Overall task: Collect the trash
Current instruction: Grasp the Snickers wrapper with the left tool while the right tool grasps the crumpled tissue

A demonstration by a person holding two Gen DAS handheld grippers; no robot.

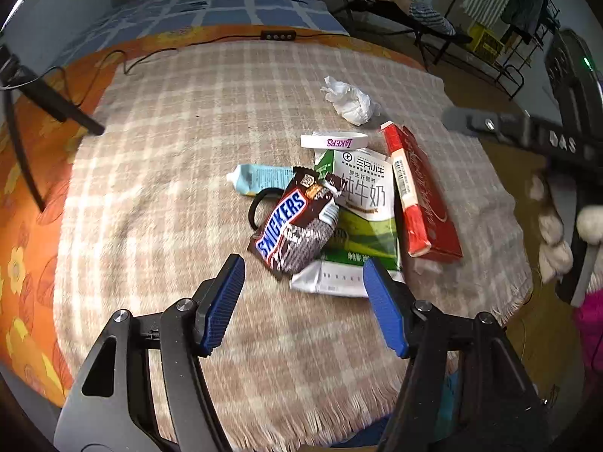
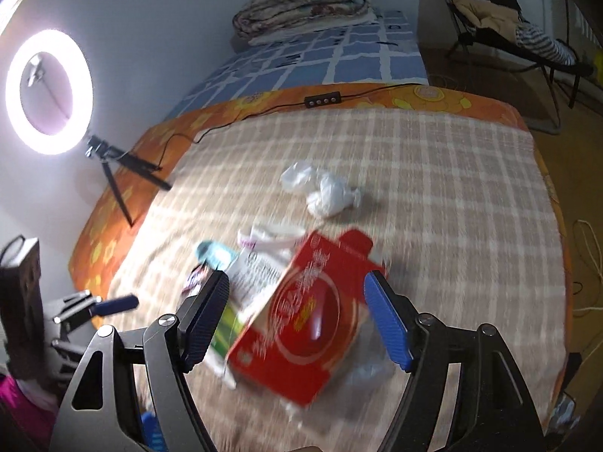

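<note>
A pile of trash lies on the plaid blanket (image 1: 188, 150): a Snickers wrapper (image 1: 292, 222), a green-and-white milk carton (image 1: 361, 207), a red flat box (image 1: 426, 192), a blue tube (image 1: 260, 177), a white wristband (image 1: 333, 140) and a crumpled tissue (image 1: 350, 100). My left gripper (image 1: 303, 275) is open, just short of the Snickers wrapper and carton. My right gripper (image 2: 296, 293) is open, hovering over the red box (image 2: 301, 324), which lies between its fingers; the view is blurred. The tissue (image 2: 324, 188) lies beyond.
A ring light (image 2: 49, 92) on a small tripod (image 2: 124, 165) stands at the left on the orange sheet (image 2: 113, 226). A black cable with a controller (image 2: 322, 100) runs along the blanket's far edge. A chair (image 2: 508, 30) with clothes stands at the back right.
</note>
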